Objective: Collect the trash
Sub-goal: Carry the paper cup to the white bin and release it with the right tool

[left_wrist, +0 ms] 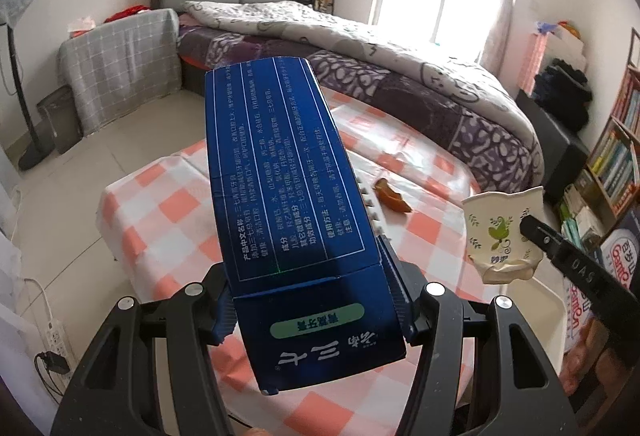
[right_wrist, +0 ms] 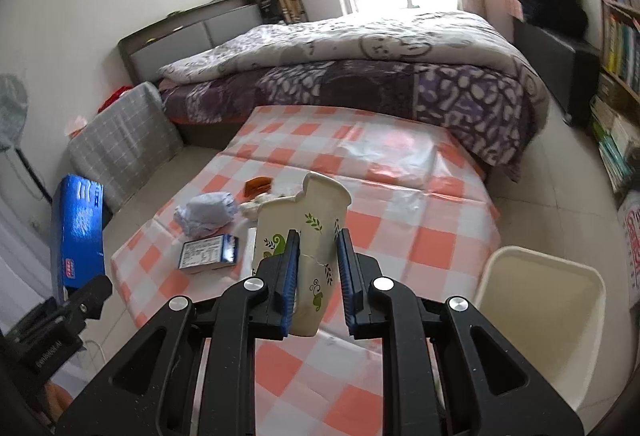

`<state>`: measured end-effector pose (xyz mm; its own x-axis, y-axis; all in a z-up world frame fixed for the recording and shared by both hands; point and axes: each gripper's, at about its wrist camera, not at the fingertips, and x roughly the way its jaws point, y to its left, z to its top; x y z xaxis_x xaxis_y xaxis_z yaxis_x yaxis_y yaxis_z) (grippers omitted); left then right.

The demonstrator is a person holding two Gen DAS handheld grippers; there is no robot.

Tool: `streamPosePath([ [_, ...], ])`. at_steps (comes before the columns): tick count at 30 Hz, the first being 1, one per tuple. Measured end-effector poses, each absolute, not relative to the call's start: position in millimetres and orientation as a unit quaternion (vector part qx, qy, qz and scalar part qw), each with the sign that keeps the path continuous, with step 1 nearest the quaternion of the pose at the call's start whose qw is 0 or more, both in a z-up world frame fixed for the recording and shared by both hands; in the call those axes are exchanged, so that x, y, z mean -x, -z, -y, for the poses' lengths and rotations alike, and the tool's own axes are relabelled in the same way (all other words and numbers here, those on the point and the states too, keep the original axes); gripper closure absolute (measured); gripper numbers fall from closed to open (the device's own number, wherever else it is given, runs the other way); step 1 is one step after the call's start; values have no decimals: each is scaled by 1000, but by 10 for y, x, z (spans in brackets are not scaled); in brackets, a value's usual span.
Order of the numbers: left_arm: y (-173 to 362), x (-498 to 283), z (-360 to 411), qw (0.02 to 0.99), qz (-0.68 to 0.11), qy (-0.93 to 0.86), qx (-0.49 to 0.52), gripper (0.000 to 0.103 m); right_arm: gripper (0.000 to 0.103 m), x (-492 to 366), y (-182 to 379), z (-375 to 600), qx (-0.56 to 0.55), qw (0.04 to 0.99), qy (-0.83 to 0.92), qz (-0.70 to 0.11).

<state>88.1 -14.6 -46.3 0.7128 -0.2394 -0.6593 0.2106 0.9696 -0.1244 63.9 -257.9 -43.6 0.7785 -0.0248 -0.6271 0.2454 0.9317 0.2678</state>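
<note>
**Both grippers loaded, bin waiting at the right**

Left gripper (left_wrist: 316,312) is clamped across a long blue toothpaste box (left_wrist: 288,171), its jaws standing about half apart because the box fills them; the carton juts forward and up, lifted off the table. Right gripper (right_wrist: 318,276) is squeezed nearly shut on a crumpled paper cup (right_wrist: 306,232), flattening its lower half between the blue pads, with the torn rim pointing away from the camera.

Both pieces look ready to be dropped, and the likely target is the cream plastic bin (right_wrist: 576,300) standing on the floor just beside the table's near right corner. The cup is the closer of the two, so it makes sense for it to go first: carry it over the bin's mouth before the pads let go, since a light, crushed cup may cling to one pad or flutter sideways. The box is long and held by one end, so it should be tipped nose-down over the opening, not released flat, or it may bridge the rim. The two grippers should take turns over the bin so as not to knock together.

Left on the checked tablecloth (right_wrist: 400,195) are a wad of bluish paper (right_wrist: 208,213), a small printed carton (right_wrist: 208,252), an orange peel (right_wrist: 258,185) and pale scraps beside it, all near the table's left side.
</note>
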Motion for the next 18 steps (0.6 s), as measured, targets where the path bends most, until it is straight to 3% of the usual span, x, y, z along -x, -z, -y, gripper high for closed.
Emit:
streamPosePath([
  [14,679,-789,927,909,-370,189,-38,44,84,-287,631,3552,-252,879,177,-364],
  [18,777,-748,1207,897,-381,218,-51,44,78,-150,720,3792,-270,863,209,-373],
])
